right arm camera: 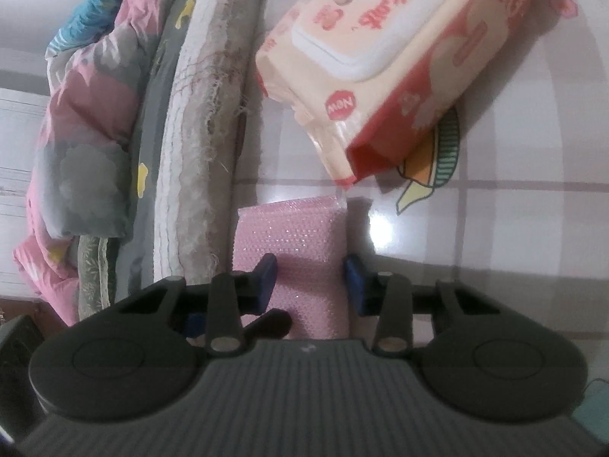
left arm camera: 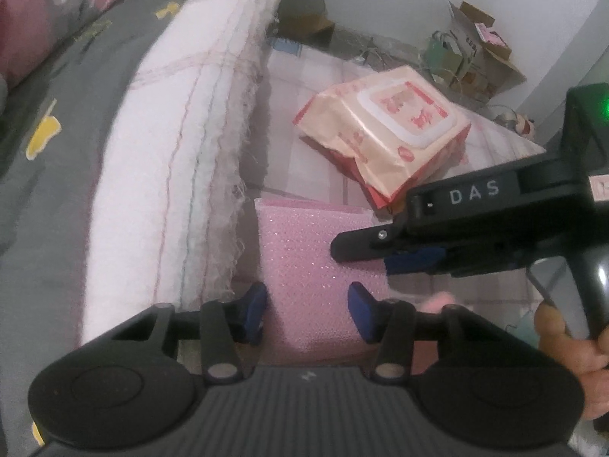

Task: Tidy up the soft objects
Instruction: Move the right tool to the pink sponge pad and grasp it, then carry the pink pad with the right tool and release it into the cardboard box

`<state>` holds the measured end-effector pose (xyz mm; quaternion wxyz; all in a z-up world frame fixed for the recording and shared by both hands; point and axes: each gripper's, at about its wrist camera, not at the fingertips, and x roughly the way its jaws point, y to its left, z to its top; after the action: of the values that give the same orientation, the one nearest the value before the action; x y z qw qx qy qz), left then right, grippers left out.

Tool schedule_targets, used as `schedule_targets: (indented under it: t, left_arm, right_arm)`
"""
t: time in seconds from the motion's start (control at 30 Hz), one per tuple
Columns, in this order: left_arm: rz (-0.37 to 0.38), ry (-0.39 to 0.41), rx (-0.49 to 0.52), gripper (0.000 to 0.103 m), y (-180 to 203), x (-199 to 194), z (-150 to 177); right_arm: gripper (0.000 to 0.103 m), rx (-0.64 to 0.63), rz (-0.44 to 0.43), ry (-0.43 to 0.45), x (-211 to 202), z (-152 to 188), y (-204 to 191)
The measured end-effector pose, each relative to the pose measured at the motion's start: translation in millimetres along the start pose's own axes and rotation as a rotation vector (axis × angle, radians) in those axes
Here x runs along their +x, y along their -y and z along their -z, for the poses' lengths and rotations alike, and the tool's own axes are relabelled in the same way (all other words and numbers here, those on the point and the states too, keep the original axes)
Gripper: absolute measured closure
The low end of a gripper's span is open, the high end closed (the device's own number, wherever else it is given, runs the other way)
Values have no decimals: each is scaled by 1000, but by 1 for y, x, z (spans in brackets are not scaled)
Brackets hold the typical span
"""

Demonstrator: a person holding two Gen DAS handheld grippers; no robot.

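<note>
Both your left gripper (left arm camera: 307, 312) and right gripper (right arm camera: 310, 283) straddle the pink sponge (left arm camera: 308, 251), pads apart, beside the wet-wipes pack (left arm camera: 384, 129).

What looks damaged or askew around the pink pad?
The wipes pack lies askew, its crumpled end flap overhanging the pink pad. The white quilt edge beside the pad is frayed, with loose threads.

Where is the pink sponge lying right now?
In both wrist views the pink sponge lies low at centre on the tiled floor, beside the frayed white bedding edge, with the wipes pack just beyond.
</note>
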<state>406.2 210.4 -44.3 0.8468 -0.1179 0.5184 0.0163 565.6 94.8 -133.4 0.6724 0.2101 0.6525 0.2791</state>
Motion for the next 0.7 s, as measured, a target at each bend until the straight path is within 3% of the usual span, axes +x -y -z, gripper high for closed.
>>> schedule_targets:
  t: [0.17,0.4,0.57,0.7]
  left_arm:
    - [9,68,-3,57,2,-29,-4]
    - [35,204,10,57,20,-100,-2]
    - [91,284,52,58,57,-150,14]
    - [164,299,105,58,102,-171,33]
  right_arm:
    - [67,-31,-39,37,-18,1,-14]
    - [67,-103,-110,120,-77,10,-48]
    - [67,-142,-157,187,-138,33,-59]
    - [67,-138,-173,249,-198,62,-41]
